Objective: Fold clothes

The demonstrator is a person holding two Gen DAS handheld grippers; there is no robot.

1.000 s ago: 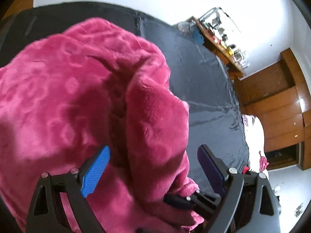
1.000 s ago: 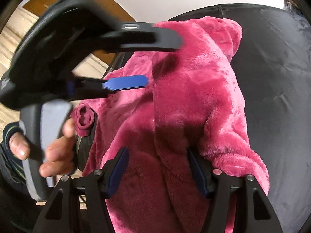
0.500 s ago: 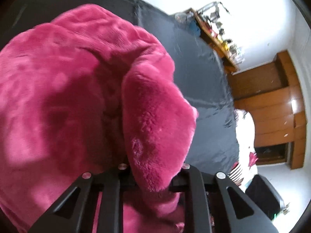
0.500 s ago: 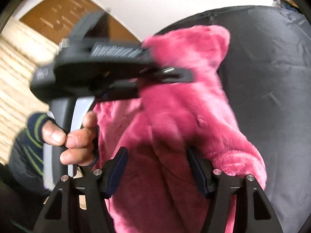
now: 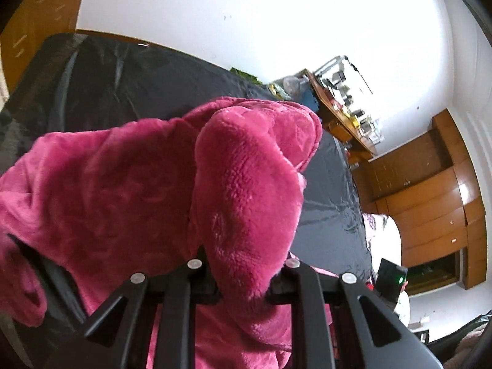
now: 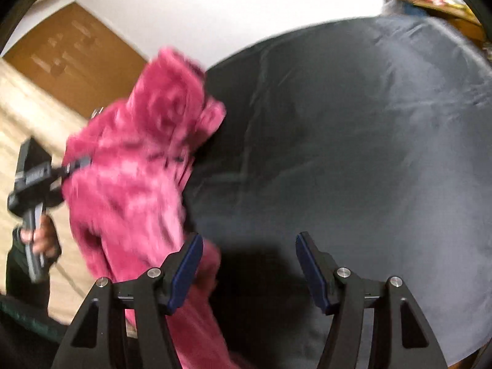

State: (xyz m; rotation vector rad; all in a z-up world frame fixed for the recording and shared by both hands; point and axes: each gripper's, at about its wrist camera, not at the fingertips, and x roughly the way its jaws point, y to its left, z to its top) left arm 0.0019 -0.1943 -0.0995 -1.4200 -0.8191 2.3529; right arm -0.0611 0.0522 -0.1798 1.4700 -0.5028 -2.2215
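Left wrist view: a thick fold of the pink fleece garment [image 5: 240, 190] is clamped between the closed jaws of the left gripper [image 5: 243, 279], lifted above the dark sheet [image 5: 326, 203]. Right wrist view, blurred: the garment hangs at left, apparently only brushed by the right gripper [image 6: 249, 264], whose jaws are spread with nothing between.

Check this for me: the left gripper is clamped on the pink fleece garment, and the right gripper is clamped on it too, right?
Not quite. The left gripper is clamped on the pink fleece garment, but the right gripper is open, holding nothing; the right wrist view shows it.
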